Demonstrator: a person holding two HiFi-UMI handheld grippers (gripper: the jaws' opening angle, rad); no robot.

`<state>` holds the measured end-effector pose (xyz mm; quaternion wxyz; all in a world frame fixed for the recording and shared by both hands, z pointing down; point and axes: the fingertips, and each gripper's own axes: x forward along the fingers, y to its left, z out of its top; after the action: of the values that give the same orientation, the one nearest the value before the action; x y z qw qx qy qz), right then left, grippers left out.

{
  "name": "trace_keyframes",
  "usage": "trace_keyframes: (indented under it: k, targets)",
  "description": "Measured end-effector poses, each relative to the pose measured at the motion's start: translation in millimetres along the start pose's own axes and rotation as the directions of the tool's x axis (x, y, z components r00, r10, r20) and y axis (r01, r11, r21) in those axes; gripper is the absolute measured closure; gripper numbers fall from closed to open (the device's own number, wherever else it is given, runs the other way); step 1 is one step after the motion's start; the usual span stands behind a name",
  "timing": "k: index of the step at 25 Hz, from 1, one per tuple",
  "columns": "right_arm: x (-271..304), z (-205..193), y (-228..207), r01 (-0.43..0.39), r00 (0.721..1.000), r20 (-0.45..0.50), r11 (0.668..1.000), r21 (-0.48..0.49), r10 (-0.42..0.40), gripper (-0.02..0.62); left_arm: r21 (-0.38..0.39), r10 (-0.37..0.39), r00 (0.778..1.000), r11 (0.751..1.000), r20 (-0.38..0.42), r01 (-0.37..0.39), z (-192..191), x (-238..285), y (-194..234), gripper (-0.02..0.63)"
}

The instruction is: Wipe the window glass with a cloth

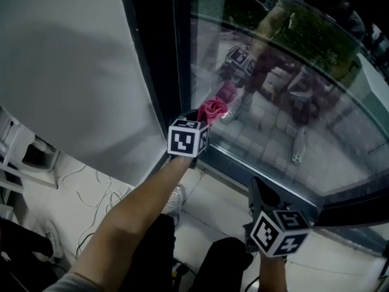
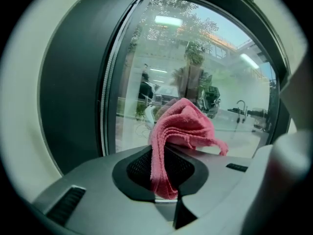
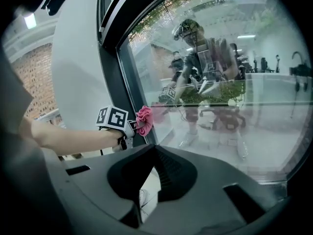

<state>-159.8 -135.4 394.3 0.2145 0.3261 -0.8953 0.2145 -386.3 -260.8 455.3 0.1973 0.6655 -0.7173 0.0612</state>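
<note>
Cloth (image 2: 183, 124) pinched in left claw (image 2: 165, 173) at window glass (image 1: 316, 132); right claw (image 3: 155, 153) closed, empty.

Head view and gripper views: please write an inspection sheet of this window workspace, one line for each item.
Surface: glass in a dark frame, full of reflections.
Job's things: pink cloth at the glass's lower left corner, apparently touching it.
Clutter: white furniture at far left, kind unclear.
Grippers: left gripper shut on the cloth; right gripper shut, empty, held low and away from the glass.
Cables: thin cables loose on the floor.
Surroundings: white wall left of the frame.
</note>
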Motion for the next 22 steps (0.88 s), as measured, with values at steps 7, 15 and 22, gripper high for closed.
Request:
trace_keyframes:
  k: [7,15,22]
  targets:
    - [19.1,-7.0,7.3,-0.025,1.0,-0.012,1.0,0.005,0.025,0.603,-0.02,0.046,0.999,0.999,0.02,-0.046,1.8,1.9,27.5,0.554]
    - [46.6,-28.6,8.4,-0.034,0.998,-0.048,0.999,0.036,0.035,0.603,-0.082,0.198,0.973,0.978,0.115,-0.19,2.4,-1.3,56.4,0.554]
    - [70.1,-37.5,5.4,-0.047,0.995,-0.08,0.998,0.043,0.051,0.603,-0.116,0.26,0.955,0.963,0.144,-0.245,-7.9,1.1,78.0,0.554]
